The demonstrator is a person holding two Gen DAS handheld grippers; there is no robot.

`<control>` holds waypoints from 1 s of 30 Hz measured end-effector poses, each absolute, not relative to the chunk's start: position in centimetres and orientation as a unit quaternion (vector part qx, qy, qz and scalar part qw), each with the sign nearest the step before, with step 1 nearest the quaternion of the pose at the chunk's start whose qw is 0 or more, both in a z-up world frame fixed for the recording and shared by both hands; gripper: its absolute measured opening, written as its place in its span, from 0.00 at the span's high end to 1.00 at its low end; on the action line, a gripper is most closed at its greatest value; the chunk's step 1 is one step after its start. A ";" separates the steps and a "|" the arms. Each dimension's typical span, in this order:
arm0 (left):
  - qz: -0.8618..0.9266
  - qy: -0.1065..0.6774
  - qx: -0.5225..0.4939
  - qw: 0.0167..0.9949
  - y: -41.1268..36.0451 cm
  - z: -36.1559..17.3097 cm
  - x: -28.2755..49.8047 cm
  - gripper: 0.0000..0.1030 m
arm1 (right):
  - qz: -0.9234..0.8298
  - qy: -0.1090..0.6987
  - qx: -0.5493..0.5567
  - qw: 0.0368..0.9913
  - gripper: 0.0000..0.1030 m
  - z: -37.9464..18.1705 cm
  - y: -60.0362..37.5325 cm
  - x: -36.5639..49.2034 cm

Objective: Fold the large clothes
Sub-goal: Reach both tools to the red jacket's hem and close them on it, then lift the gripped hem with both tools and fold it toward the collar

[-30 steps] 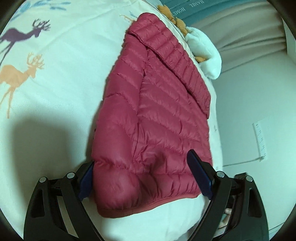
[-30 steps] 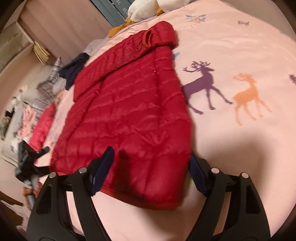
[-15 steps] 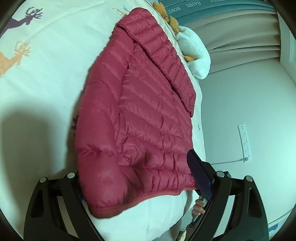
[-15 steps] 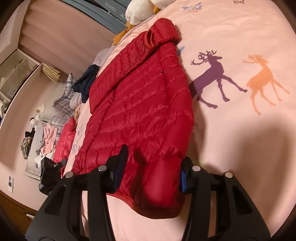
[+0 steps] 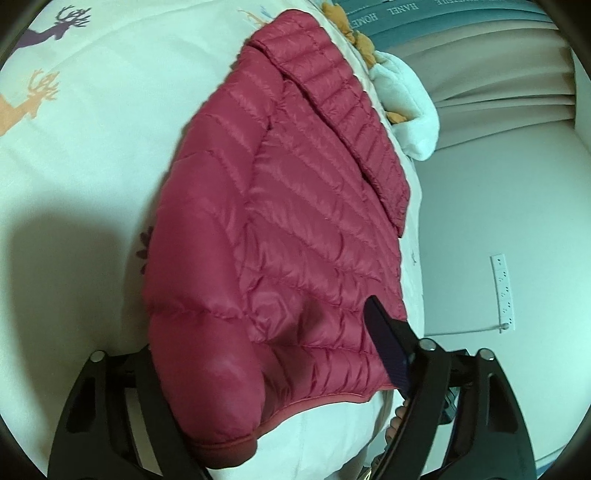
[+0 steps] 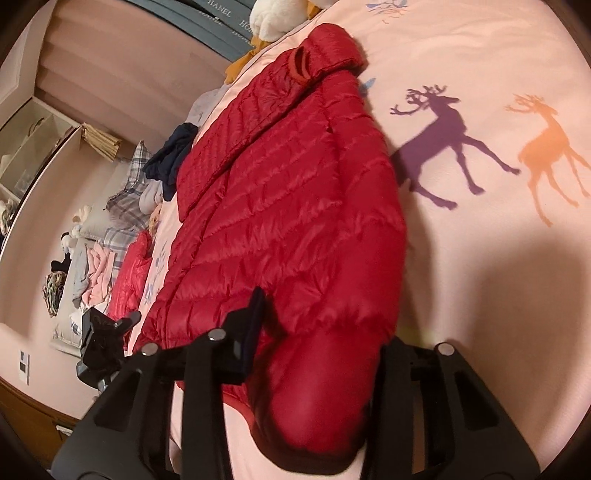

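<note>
Both grippers, left (image 5: 258, 354) and right (image 6: 317, 350), pinch the hem of the red jacket (image 5: 280, 229) lying on the bed (image 5: 110, 110); lift evenly and carry the hem straight toward the collar.

The jacket (image 5: 280, 236) is red, quilted in slanting bands, with a plain darker red hem along its lower edge; in the left wrist view it reads more raspberry. The bedsheet (image 6: 480, 55) is pale, pinkish in the right wrist view and near white in the left, printed with a purple deer (image 6: 439, 136) and an orange deer (image 6: 546, 147) at right of the frame. At top centre sits a white and orange plush toy (image 6: 273, 18). At left lie a navy garment (image 6: 173, 155), plaid grey-white cloth (image 6: 125, 199) and pink clothes (image 6: 98, 258). Both grippers are black with dark blue pads (image 5: 384, 343).
</note>
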State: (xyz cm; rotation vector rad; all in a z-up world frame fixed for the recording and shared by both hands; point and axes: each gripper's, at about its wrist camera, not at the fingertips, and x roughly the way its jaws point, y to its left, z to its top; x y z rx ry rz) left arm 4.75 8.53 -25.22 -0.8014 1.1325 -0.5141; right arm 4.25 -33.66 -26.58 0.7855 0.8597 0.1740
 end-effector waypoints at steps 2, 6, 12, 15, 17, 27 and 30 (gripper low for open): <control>-0.229 0.514 -0.367 0.741 8.6 -25.4 4.5 0.32 | 0.074 0.403 0.373 0.832 0.66 -26.7 -33.6 4.0; -0.214 0.519 -0.368 0.742 9.0 -26.0 4.4 0.63 | 0.061 0.400 0.371 0.836 0.73 -26.8 -33.0 4.3; -0.203 0.520 -0.389 0.733 9.9 -26.7 4.3 0.77 | 0.052 0.392 0.369 0.841 0.80 -26.9 -32.5 4.2; -0.210 0.512 -0.378 0.742 9.7 -26.3 4.1 0.82 | 0.051 0.386 0.361 0.847 0.84 -26.6 -32.2 4.0; -0.219 0.503 -0.370 0.750 9.6 -25.6 4.0 0.83 | 0.054 0.379 0.352 0.854 0.86 -26.1 -31.9 3.9; -0.249 0.461 -0.352 0.776 9.9 -22.3 3.3 0.85 | 0.094 0.333 0.339 0.875 0.88 -22.6 -31.0 3.4; -0.254 0.456 -0.348 0.779 9.8 -21.8 3.2 0.85 | 0.105 0.322 0.334 0.879 0.88 -21.6 -30.8 3.2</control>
